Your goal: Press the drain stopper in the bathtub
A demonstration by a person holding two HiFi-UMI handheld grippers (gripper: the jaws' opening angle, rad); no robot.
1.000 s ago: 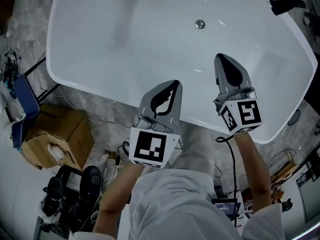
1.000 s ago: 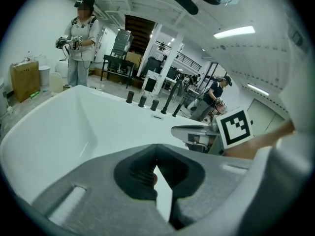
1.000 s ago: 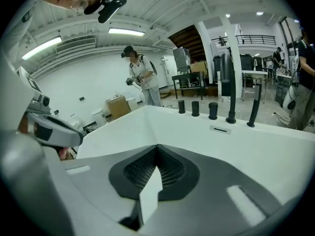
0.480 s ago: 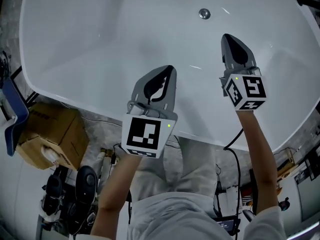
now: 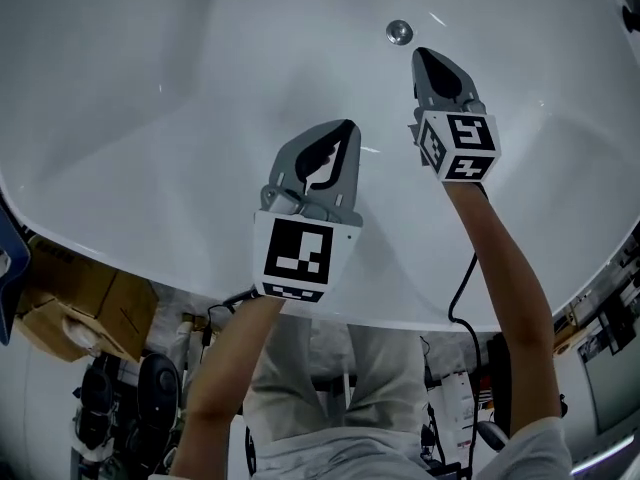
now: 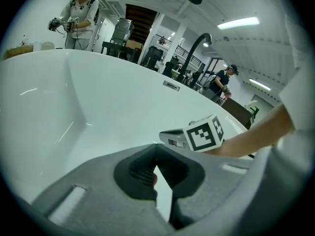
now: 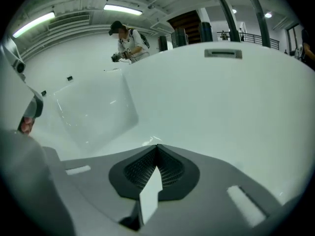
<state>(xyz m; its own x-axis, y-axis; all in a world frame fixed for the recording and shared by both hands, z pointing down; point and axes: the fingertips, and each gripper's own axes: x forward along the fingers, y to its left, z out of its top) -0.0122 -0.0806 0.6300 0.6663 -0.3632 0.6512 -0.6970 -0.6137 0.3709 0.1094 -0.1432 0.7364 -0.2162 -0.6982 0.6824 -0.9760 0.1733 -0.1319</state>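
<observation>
The drain stopper [image 5: 399, 32], a small round metal cap, sits in the floor of the white bathtub [image 5: 150, 118], and nothing rests on it. The right gripper [image 5: 421, 54] reaches down into the tub with its tips just beside the stopper, on the side nearer the person and slightly to the right. From the head view I cannot tell how high the tips stand above the tub floor. Its jaws are together, the ribbed pads meeting at the tips with nothing between them. Its marker cube [image 5: 457, 145] lies farther from the stopper, at the wrist.

The left gripper [image 5: 347, 128] is well apart from the stopper, nearer the person and to the left, over the sloping inner wall of the tub. Its jaws are also closed tip to tip and hold nothing. Its own view looks across the tub and takes in the right gripper's cube and forearm.

Far beyond the stopper, an overflow plate [image 7: 223, 53] is set in the tub's far wall, and a dark curved faucet [image 6: 196, 47] rises behind the rim. A cardboard box [image 5: 75, 303] stands on the floor outside the tub, on the person's side, well away from the stopper.
</observation>
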